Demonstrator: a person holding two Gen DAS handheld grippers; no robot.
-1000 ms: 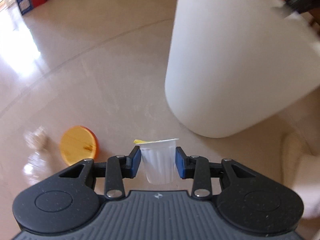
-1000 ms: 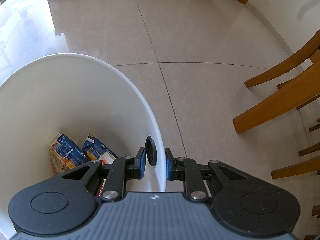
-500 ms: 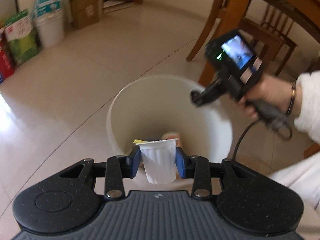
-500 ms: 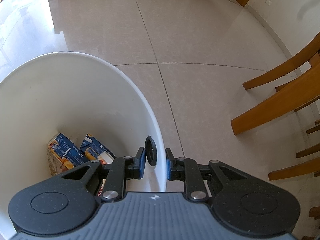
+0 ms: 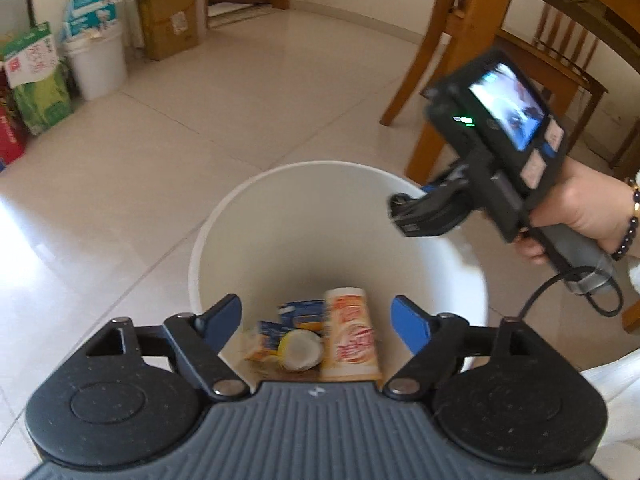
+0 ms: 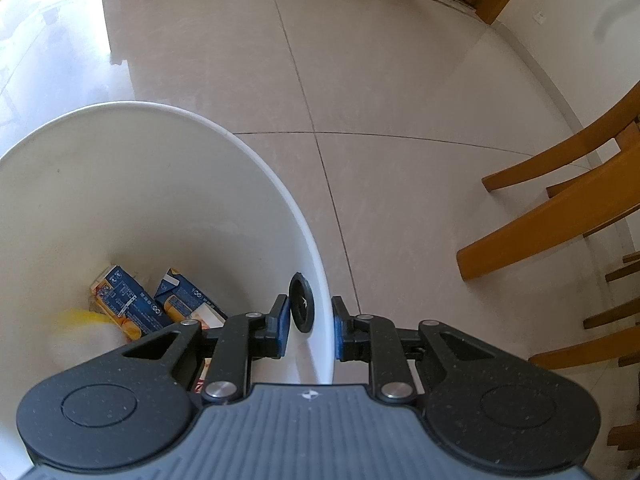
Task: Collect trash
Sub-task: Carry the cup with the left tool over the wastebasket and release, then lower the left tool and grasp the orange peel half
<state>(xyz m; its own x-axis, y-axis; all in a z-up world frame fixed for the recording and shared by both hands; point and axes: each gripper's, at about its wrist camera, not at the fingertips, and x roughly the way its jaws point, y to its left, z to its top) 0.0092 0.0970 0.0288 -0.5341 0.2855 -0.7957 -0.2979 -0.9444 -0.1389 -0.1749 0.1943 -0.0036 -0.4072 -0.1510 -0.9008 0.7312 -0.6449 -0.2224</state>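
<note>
Small cup [image 5: 299,350]: lying on its side at the bottom of the white bin [image 5: 280,216], among cartons.
Left gripper [image 5: 318,322]: above the bin, jaws just spread wide, nothing between them.
Right gripper [image 6: 308,322]: clamped on the bin's rim.

Your left gripper [image 5: 316,320] points steeply downward; its jaws have just been opening and stand wide apart with nothing pressed between the blue pads. Your right gripper [image 6: 308,322], seen from the left camera at two o'clock, sits in your right hand [image 5: 576,216], its jaws closed on a thin white rim [image 6: 326,344].
</note>
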